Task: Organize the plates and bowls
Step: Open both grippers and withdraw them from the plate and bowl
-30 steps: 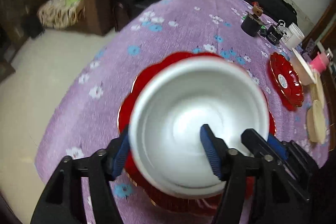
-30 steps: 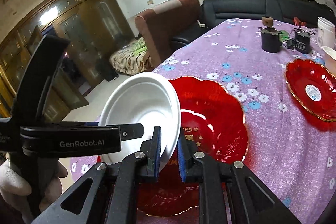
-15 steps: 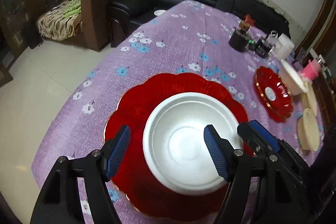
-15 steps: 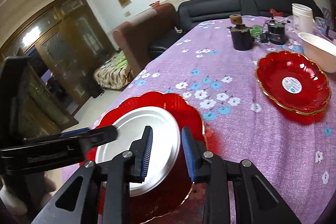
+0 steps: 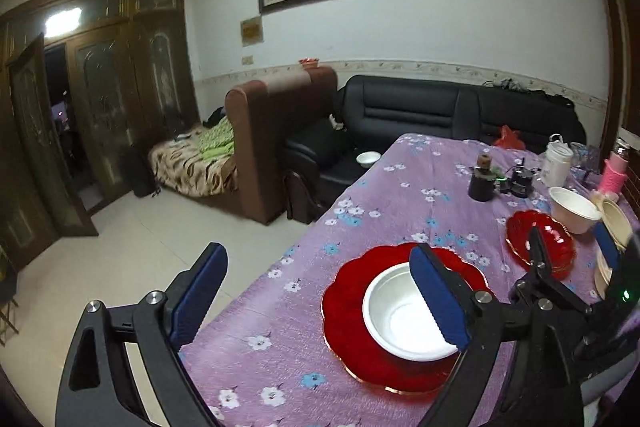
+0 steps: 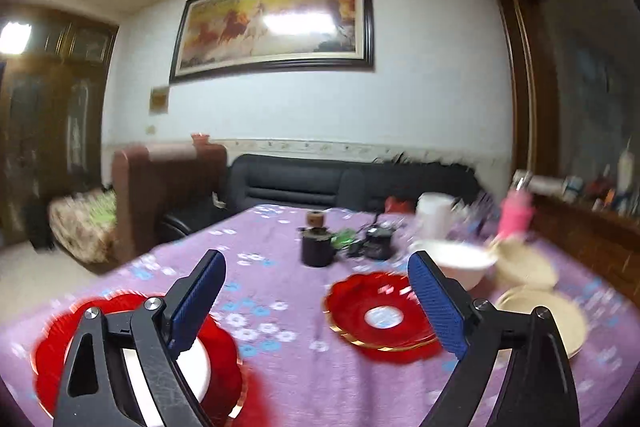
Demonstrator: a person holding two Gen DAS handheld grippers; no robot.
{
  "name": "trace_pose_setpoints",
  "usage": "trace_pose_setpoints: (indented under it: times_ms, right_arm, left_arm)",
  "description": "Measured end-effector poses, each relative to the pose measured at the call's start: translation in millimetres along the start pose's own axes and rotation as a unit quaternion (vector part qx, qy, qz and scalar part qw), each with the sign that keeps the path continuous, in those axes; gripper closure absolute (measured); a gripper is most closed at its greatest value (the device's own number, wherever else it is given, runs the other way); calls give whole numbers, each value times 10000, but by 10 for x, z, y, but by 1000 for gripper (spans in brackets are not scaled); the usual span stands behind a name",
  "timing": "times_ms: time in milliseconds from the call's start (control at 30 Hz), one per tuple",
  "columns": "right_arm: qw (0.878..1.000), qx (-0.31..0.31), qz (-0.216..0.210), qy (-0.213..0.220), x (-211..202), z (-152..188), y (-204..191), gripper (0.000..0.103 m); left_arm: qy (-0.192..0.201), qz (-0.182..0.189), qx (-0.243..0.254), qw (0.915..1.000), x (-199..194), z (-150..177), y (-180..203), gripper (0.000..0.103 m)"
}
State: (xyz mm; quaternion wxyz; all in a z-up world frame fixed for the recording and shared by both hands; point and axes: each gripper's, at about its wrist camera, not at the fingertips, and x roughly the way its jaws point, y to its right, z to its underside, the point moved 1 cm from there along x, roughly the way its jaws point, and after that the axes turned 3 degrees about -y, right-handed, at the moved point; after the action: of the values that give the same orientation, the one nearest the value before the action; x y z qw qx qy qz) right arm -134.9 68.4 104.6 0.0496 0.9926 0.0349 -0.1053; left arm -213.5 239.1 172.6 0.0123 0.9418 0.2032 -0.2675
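White bowl [image 5: 404, 319] on red plate [image 5: 348, 311], part-hidden by pad; right view blurred; both jaws wide.

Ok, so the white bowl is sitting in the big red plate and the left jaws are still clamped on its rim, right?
Not quite. The white bowl does sit in the big red plate, but the left gripper has let go: the left wrist view shows its jaws wide open, clear of the rim.
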Motion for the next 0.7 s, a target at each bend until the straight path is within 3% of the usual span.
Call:
trace_pose_setpoints:
  times_ms: [133, 233, 333, 367, 433, 467, 500, 600, 700]
  right_arm:
    - [9991, -309, -223, -197, -259, -177, 230, 8]
    - [9949, -20, -506, -875, -324, -253, 686, 8]
    - [9872, 412, -565, -1433, -294, -225, 1209, 9]
    - [9838, 577, -489, -1628, -272, -192, 1425, 12]
    - [9749, 916, -350, -1997, -220, -77, 1799, 29]
    - [9695, 1054, -361, -2182, -205, -14, 1903, 49]
    - [9616, 1251, -434, -2405, -169, 47, 2019, 60]
    - [9388, 1887, -648, -2809, -100, 234, 2244, 61]
    - [9390, 1778, -690, -2862, -74, 313, 2166, 61]
  left_arm:
    - [-52, 450, 16, 9990, -77, 42, 28, 10]
    - [-245, 1032, -29, 9944, -54, 143, 120, 10]
    - [-372, 1322, 62, 9905, -25, 244, 233, 10]
    - [-440, 1447, 144, 9884, 7, 284, 294, 10]
    - [-540, 1661, 296, 9842, 30, 331, 382, 10]
    - [-584, 1741, 353, 9824, 30, 351, 410, 10]
    - [-639, 1825, 400, 9803, 41, 363, 438, 10]
    - [-648, 1773, 484, 9808, 30, 385, 475, 10]
    - [-701, 1535, 575, 9840, 40, 404, 525, 10]
